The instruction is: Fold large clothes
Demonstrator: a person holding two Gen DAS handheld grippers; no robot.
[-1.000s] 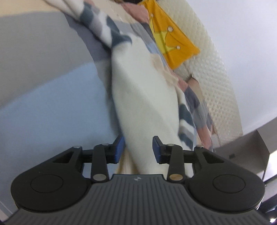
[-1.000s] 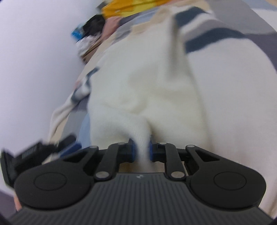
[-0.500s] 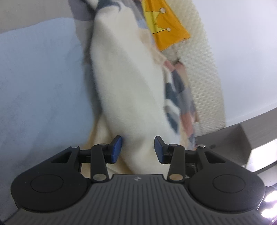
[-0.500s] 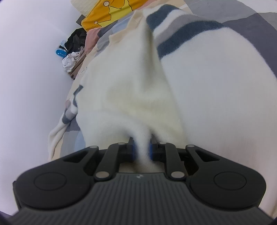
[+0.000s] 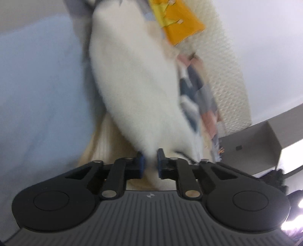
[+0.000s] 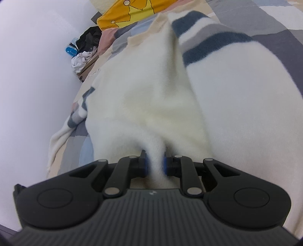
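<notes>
A large fluffy white sweater [image 6: 227,106] with dark blue and grey stripes lies on a bed with a patchwork cover [image 6: 274,17]. My right gripper [image 6: 155,164] is shut on a pinched fold of the white sweater, near its lower edge. In the left wrist view the sweater [image 5: 136,79] runs up and away from my left gripper [image 5: 150,162], whose blue pads have closed on the white fabric. A cream ribbed hem [image 5: 106,145] shows beside the left fingers. This view is blurred.
A yellow pillow with a crown print [image 6: 130,11] lies at the head of the bed, also in the left wrist view [image 5: 180,24]. A heap of black and white clothes [image 6: 85,49] sits by the wall. A white textured headboard [image 5: 225,75] and a grey cabinet [image 5: 255,140] stand to the right.
My left gripper has closed from open onto the white sweater and moved along it. My right gripper stays shut on its fold and the sweater has shifted slightly.
</notes>
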